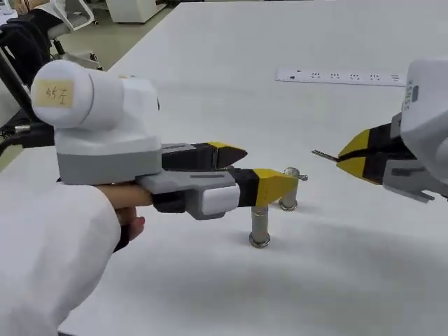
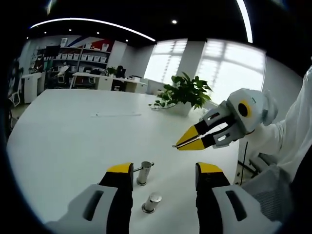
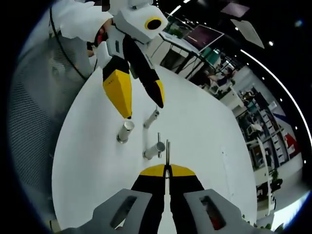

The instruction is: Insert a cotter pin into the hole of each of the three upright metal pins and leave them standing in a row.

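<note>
- Yellow sticker (image 1: 54, 93) on the rounded white end of the left gripper (image 1: 271, 166): dark handwritten marks, possibly digits followed by a character. Too blurred to read with certainty.
- Small bluish label (image 1: 413, 92) on the white housing of the right gripper (image 1: 341, 159): print too small to read.
- Power strip (image 1: 339, 76) on the table: markings illegible.
- Both gripper views: no legible text.

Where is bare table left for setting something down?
Free: the table between the power strip and the pins; also the stretch nearer the person than the pins. Crowded: at the pins, between the left gripper and the right gripper.
</note>
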